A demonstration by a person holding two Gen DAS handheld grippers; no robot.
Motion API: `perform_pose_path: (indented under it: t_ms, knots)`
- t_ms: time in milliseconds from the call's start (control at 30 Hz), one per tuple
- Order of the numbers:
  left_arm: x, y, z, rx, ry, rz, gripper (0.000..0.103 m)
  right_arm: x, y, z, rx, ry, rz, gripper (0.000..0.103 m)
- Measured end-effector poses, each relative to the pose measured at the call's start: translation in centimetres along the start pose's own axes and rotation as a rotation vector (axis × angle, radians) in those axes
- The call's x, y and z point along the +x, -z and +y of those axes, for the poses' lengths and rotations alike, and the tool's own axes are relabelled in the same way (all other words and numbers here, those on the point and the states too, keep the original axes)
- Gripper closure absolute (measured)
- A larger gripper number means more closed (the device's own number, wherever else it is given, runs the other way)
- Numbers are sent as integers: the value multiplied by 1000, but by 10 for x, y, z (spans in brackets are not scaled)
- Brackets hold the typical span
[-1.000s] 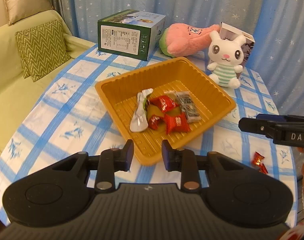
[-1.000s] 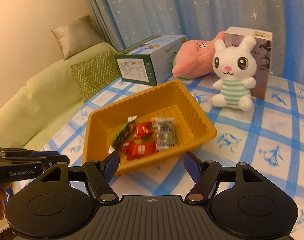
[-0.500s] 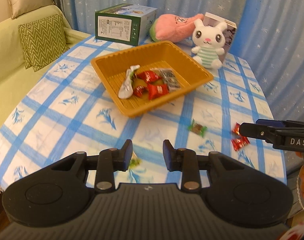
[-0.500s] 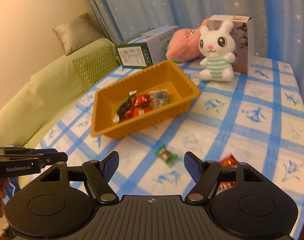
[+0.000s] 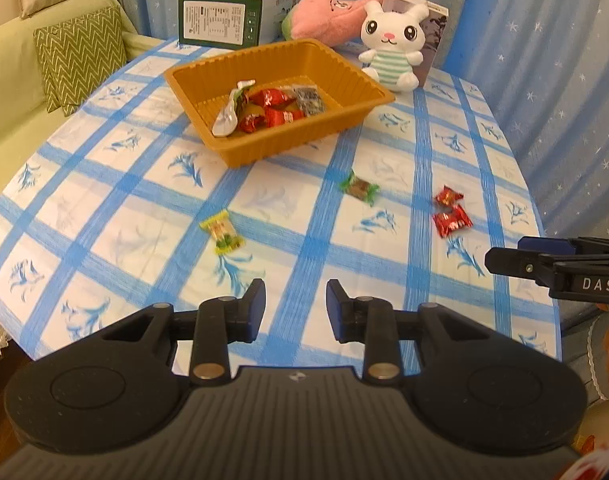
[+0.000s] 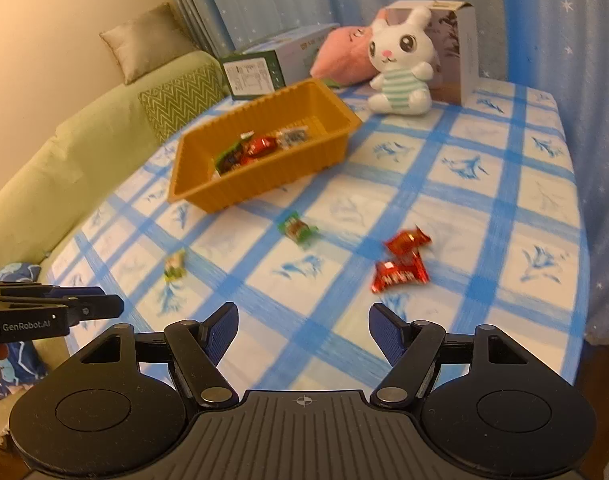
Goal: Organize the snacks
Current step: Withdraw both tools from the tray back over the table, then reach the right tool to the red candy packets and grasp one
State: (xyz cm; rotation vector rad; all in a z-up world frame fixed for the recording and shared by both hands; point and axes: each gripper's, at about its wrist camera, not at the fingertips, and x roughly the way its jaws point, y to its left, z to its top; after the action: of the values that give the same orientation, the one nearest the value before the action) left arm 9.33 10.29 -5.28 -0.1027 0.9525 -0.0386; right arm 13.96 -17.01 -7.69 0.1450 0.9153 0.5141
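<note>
An orange tray stands mid-table and holds several wrapped snacks, red ones among them. Loose on the blue-checked cloth lie a yellow-green candy, a green candy, a red candy and a red packet. My left gripper hovers over the near edge, narrowly open, nothing between its fingers. My right gripper is wider open and empty, just short of the red packet.
At the back stand a green box, a pink plush, a white bunny plush and a tall carton. A green sofa with a zigzag cushion borders the left. Blue curtains hang behind.
Both grippers have drawn back from the tray toward the near table edge, so the loose candies on the cloth have come into view. Neither jaw opening has changed.
</note>
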Motion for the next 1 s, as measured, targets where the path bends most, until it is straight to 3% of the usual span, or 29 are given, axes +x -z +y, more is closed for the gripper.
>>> perform_pose_path:
  t_ms: [533, 1000]
  knots:
    - [-1, 32, -10, 0, -33, 25, 73, -2, 28, -23, -41, 80, 61, 31]
    - [7, 26, -3, -6, -57, 25, 73, 13, 21, -31, -37, 100, 80, 31]
